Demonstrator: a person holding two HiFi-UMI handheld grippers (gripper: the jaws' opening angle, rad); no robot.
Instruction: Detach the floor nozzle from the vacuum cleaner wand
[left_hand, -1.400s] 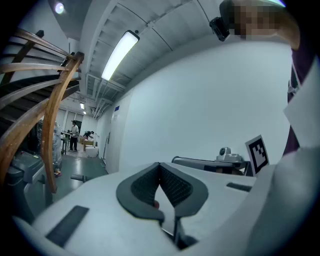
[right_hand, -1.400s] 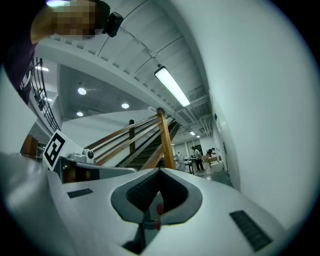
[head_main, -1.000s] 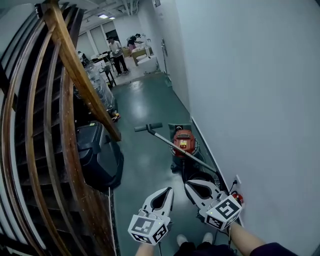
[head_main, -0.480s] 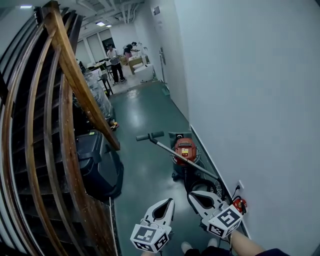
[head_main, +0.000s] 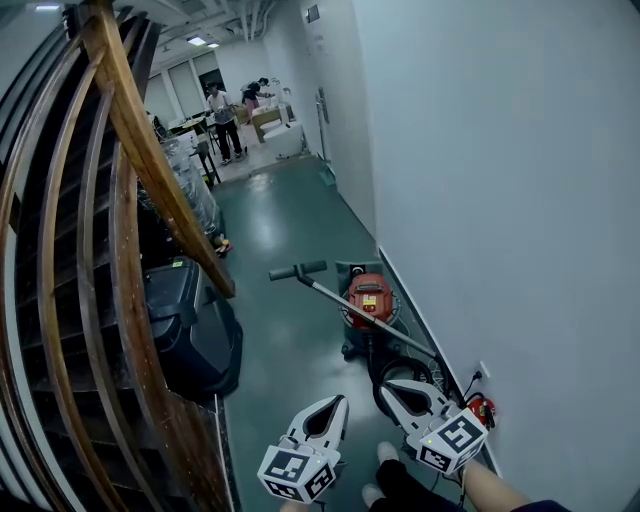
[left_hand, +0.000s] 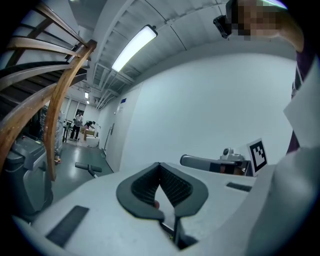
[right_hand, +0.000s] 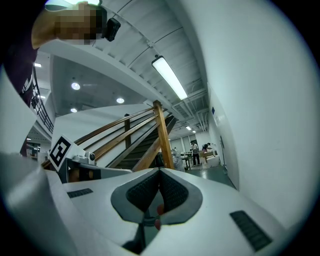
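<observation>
The vacuum cleaner's red canister (head_main: 368, 293) stands on the green floor by the white wall. Its metal wand (head_main: 352, 310) slants up and to the left from the black hose coil (head_main: 398, 370). The dark floor nozzle (head_main: 297, 270) forms a crossbar at the wand's far end and also shows small in the left gripper view (left_hand: 88, 168). My left gripper (head_main: 337, 402) and right gripper (head_main: 386, 384) hover side by side short of the hose, both shut and empty. Their jaws meet in the left gripper view (left_hand: 160, 165) and the right gripper view (right_hand: 160, 171).
A staircase with curved wooden rails (head_main: 150, 150) fills the left side. A black wheeled bin (head_main: 190, 325) stands under it. A wall socket with a red plug (head_main: 482, 405) sits low on the right wall. People (head_main: 217, 110) stand at the corridor's far end.
Both grippers have sunk a little lower in the head view, still shut. A shoe has stepped forward beneath them, and the view has shifted slightly along the corridor.
</observation>
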